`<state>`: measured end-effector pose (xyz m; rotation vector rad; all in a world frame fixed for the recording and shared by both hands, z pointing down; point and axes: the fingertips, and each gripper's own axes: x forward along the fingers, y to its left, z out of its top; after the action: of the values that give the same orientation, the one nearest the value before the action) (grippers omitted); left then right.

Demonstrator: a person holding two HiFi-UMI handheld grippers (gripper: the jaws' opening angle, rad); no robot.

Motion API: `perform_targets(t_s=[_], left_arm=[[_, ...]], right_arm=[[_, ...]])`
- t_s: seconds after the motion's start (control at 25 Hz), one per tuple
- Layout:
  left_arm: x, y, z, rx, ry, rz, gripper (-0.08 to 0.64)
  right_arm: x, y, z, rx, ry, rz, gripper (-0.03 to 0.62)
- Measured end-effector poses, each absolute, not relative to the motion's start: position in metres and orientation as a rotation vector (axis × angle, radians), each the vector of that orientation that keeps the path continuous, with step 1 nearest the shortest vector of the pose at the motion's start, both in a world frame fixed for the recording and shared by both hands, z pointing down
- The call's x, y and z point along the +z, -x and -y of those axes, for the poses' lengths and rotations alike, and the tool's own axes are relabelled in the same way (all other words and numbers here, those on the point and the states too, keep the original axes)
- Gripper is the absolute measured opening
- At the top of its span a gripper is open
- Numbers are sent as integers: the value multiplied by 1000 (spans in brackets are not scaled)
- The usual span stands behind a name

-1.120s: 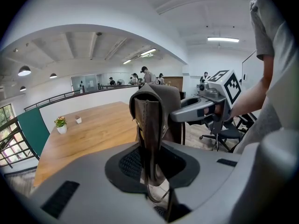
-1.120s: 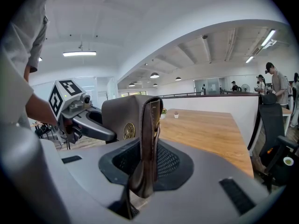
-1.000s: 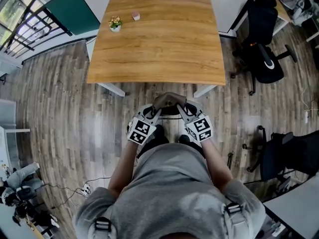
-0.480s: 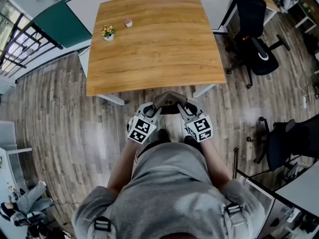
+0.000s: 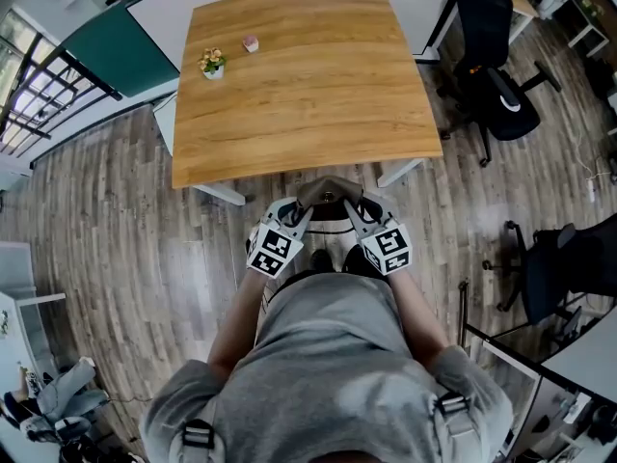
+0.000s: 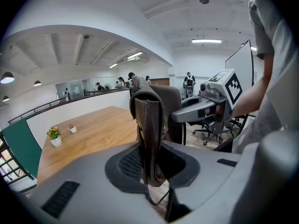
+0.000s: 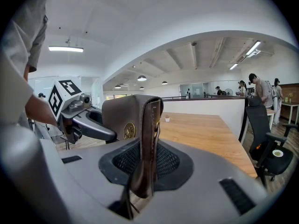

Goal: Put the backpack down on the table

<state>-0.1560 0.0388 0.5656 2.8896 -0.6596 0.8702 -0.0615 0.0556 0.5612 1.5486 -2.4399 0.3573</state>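
A brown leather backpack (image 5: 328, 193) hangs between both grippers, just off the near edge of the wooden table (image 5: 308, 75). My left gripper (image 5: 302, 212) is shut on the bag's left edge, a brown leather fold (image 6: 150, 139) that stands upright between its jaws. My right gripper (image 5: 352, 211) is shut on the right edge (image 7: 147, 139), with a round gold emblem (image 7: 127, 130) showing on the bag's face. Most of the bag's body is hidden below the grippers and the person's torso.
A small potted plant (image 5: 211, 63) and a small pink object (image 5: 251, 43) stand at the table's far left. Black office chairs (image 5: 496, 75) stand to the right of the table, with another (image 5: 564, 273) at the right edge. Wooden floor surrounds the table.
The table's near edge has come closer to the grippers and the bag. Both grippers keep the same hold on the backpack.
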Motion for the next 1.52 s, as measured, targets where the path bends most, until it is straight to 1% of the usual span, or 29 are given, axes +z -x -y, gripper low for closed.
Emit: perform_targets(t_s=[0.36, 0.84, 1.52], left_arm=[[566, 161, -31, 860, -2886, 685, 80], [557, 155, 11, 841, -2904, 723, 80], [572, 139, 51, 875, -2895, 711, 80]], right_arm=[[560, 65, -47, 327, -1542, 2450, 81], [551, 59, -4, 272, -1511, 2473, 83], [567, 43, 36, 305, -1506, 2473, 84]])
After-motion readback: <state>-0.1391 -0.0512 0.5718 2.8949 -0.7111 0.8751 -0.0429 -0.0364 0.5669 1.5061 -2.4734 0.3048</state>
